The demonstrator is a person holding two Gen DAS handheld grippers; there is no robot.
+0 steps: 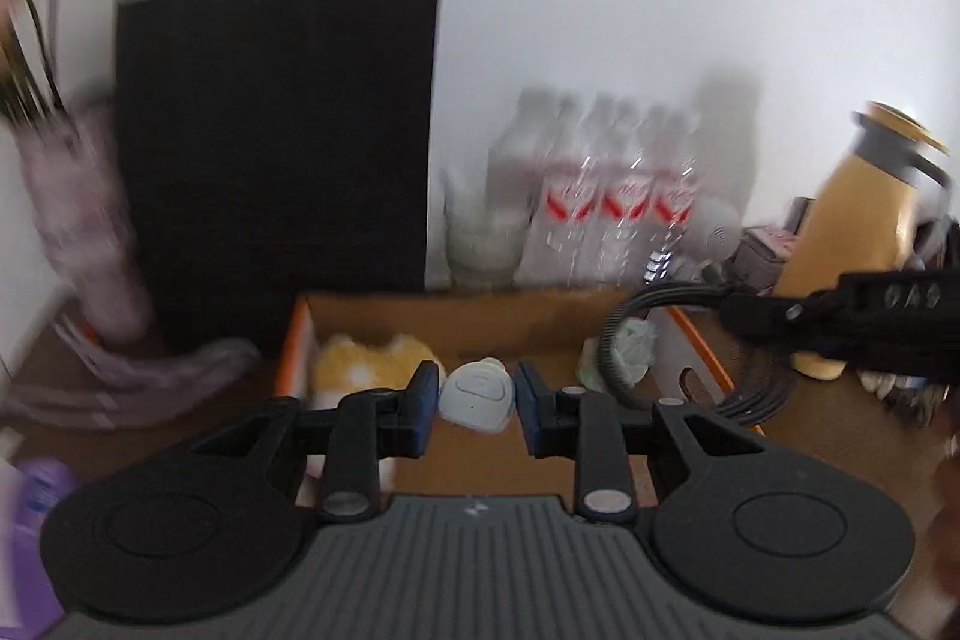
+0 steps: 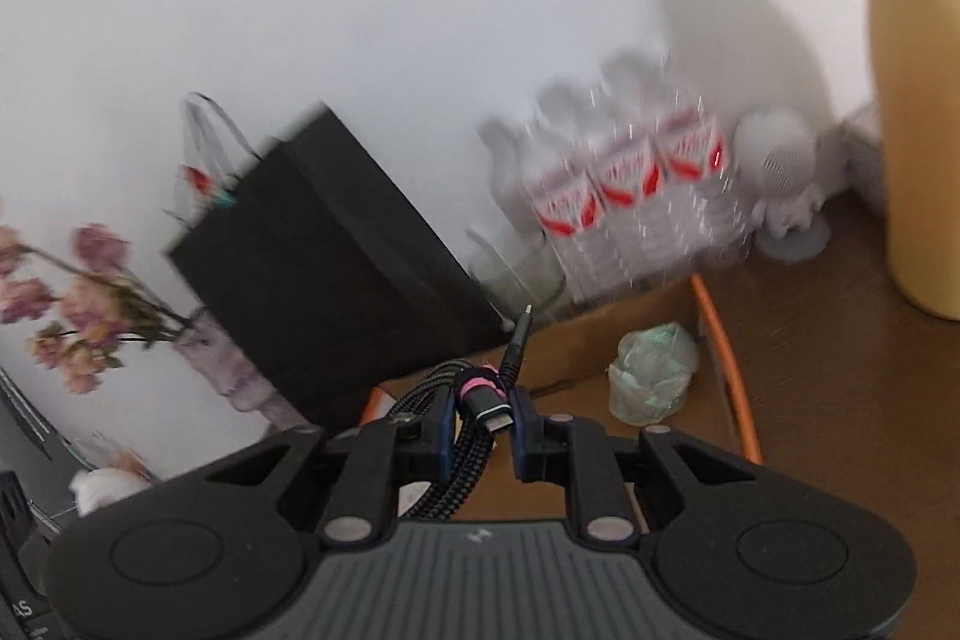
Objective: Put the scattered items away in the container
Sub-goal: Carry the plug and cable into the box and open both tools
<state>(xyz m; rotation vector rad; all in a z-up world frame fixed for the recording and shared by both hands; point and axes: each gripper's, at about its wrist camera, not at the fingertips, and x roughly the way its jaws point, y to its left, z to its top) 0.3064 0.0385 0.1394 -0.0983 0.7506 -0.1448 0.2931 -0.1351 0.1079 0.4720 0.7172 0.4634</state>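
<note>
I had the left hand-held gripper (image 1: 478, 403) clamped on a small pale grey rounded plastic device (image 1: 478, 396), its blue-padded fingers (image 1: 423, 403) pressing on both sides, and it hung over the open brown cardboard box with orange edges (image 1: 699, 340). Inside that box, at about ten o'clock from the device, lay a fluffy yellow plush toy (image 1: 360, 367); at about two o'clock sat a crumpled pale green plastic bag (image 1: 630, 349).

The right hand-held gripper (image 2: 480, 421) was clenched on a coiled black braided cable with a pink band (image 2: 465, 421), one plug sticking up toward twelve o'clock. In the left wrist view that cable hung at the box's three o'clock edge. From the right wrist view the green bag lay in the box at about two o'clock from the cable.

Beyond the box stood a tall black paper bag (image 1: 276, 130), a blurred row of clear water bottles with red labels (image 1: 612, 202) and a yellow flask with a grey lid (image 1: 864, 220) on the brown wooden tabletop (image 2: 840, 370).
</note>
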